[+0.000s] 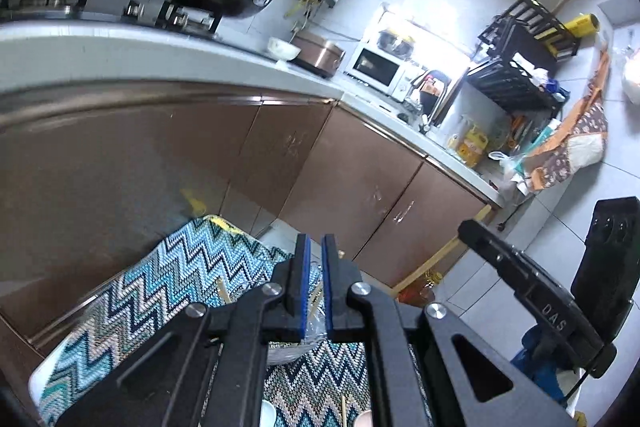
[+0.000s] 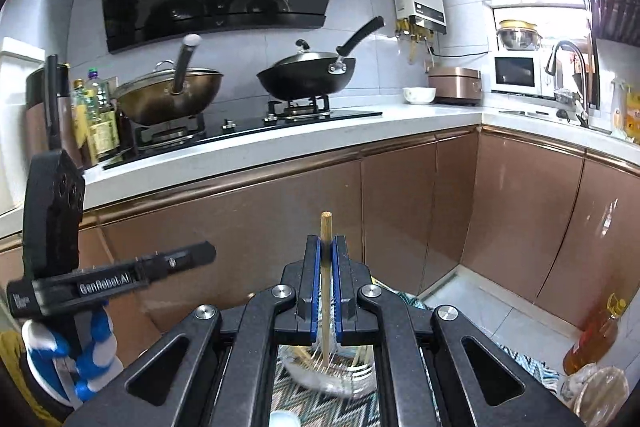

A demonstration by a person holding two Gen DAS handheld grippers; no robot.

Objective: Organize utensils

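Note:
My right gripper [image 2: 327, 247] is shut on a wooden chopstick [image 2: 326, 291] that stands upright between the blue pads, its top above the fingertips and its lower end in a clear glass cup [image 2: 332, 367] that holds several more chopsticks. My left gripper [image 1: 316, 247] has its jaws close together with a narrow gap and nothing clearly between them; the glass cup [image 1: 312, 327] with chopsticks shows through that gap. Both hover over a zigzag-patterned cloth [image 1: 160, 291]. A loose chopstick [image 1: 343, 411] lies on the cloth below the left gripper.
Brown cabinet doors [image 2: 280, 211] and a white countertop [image 2: 280, 143] stand ahead, with two woks [image 2: 308, 75] on the stove. A bottle of oil [image 2: 596, 339] stands on the floor at right. The other gripper's body [image 2: 52, 227] is at left.

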